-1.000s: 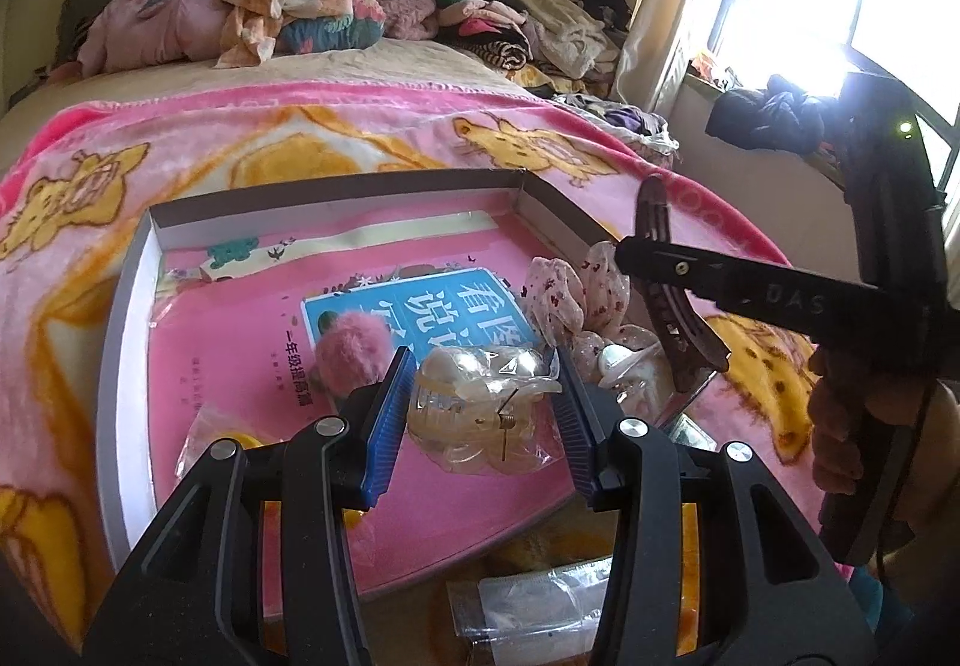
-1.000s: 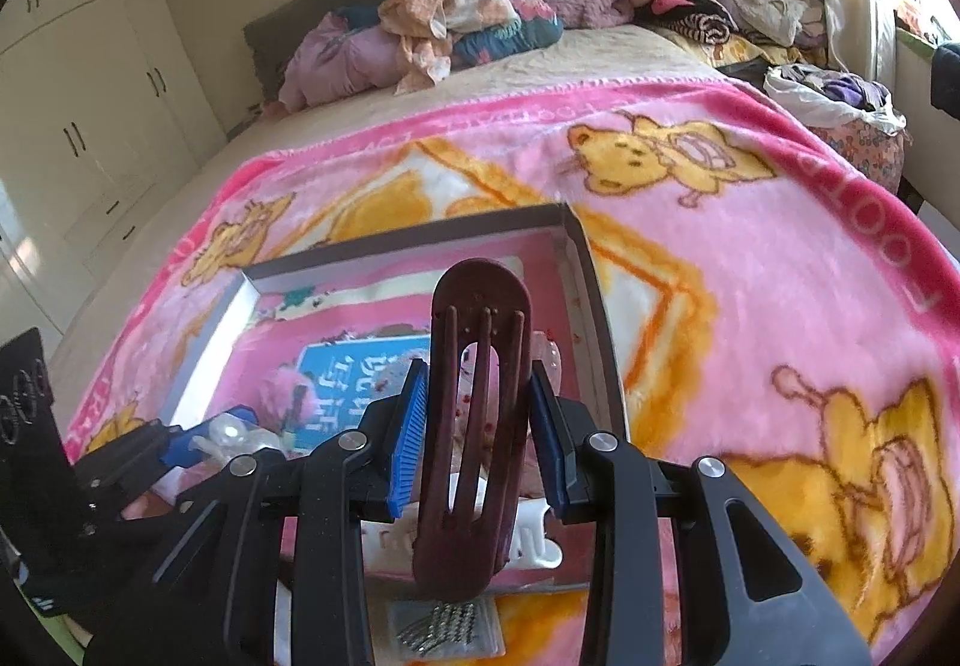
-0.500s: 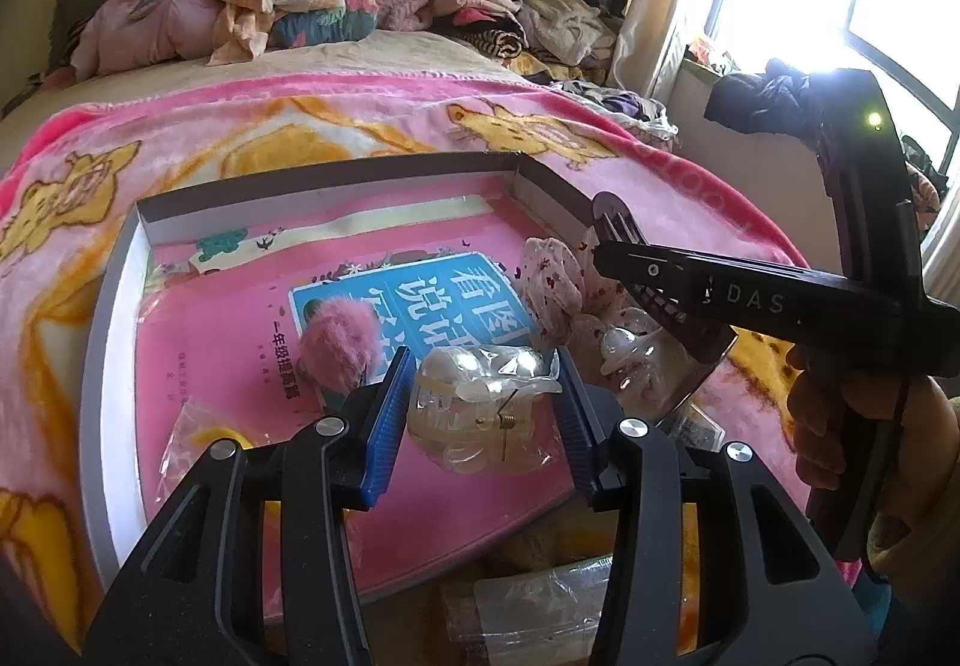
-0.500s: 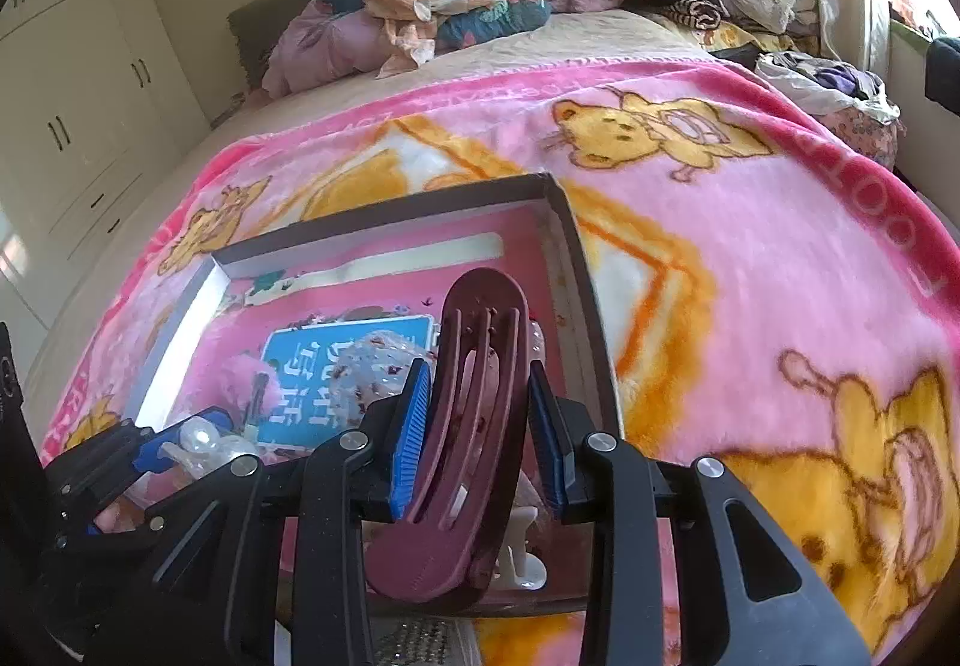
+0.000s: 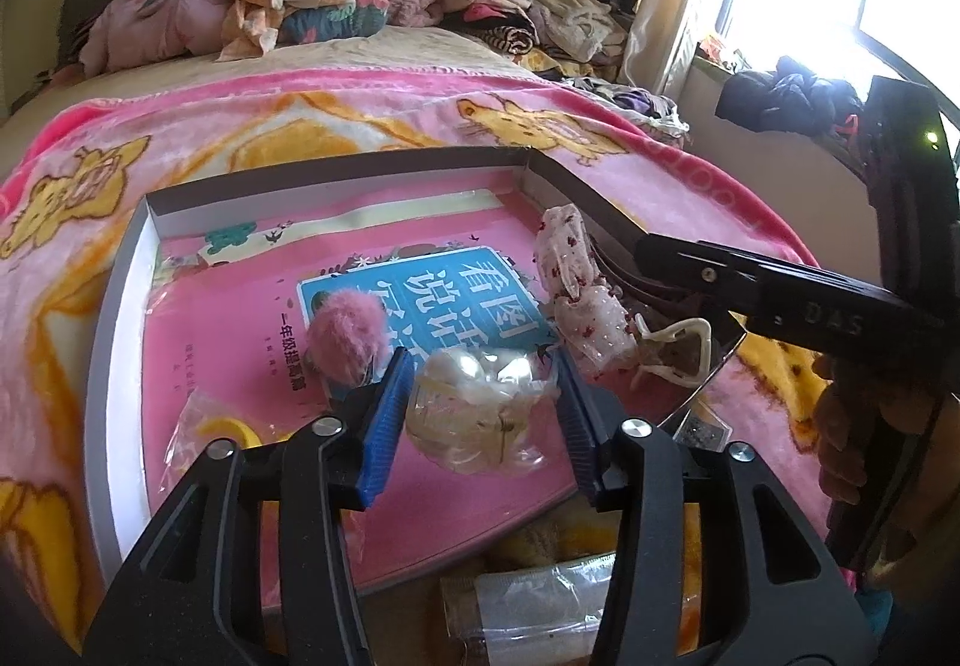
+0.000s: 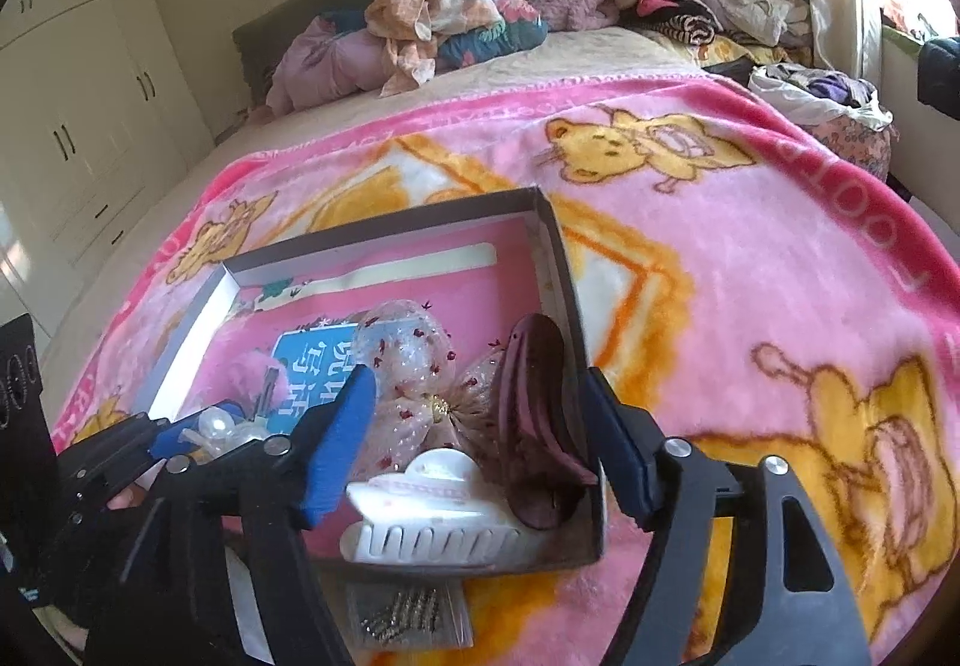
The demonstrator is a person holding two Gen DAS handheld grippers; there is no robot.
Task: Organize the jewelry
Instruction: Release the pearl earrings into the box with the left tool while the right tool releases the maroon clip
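Since a second ago the right hand-held gripper (image 6: 480,444) has spread wide and let go of the maroon hair clip (image 6: 537,414), which now lies tilted against the right wall of the box (image 6: 384,231), at 3 o'clock inside it, no longer pinched. Left hand-held gripper (image 5: 480,414) unchanged: pads pressed onto the clear bag of pearl pieces (image 5: 480,408), held above the box's near edge at 6 o'clock. Box sits on the pink blanket (image 6: 750,270) on the bed, with a pink book (image 5: 252,318) as its floor. Also inside: white claw clip (image 6: 438,522) at the near right corner, touching the maroon clip; sheer dotted bow (image 6: 414,384) just left of them; pink pom-pom (image 5: 348,336) near centre; small bag with something yellow (image 5: 210,426) at 8 o'clock. Packet of bobby pins (image 6: 402,615) lies outside, below the near edge. Risk, my guess: the maroon clip leans on the wall and could slide or tip onto the claw clip if the right fingers brush it on retreat. The bag is slippery and bulging, so it may slip out of the pads, or drop short of the box onto the blanket. The right corner is crowded; the bow and pom-pom flank the free centre spot.
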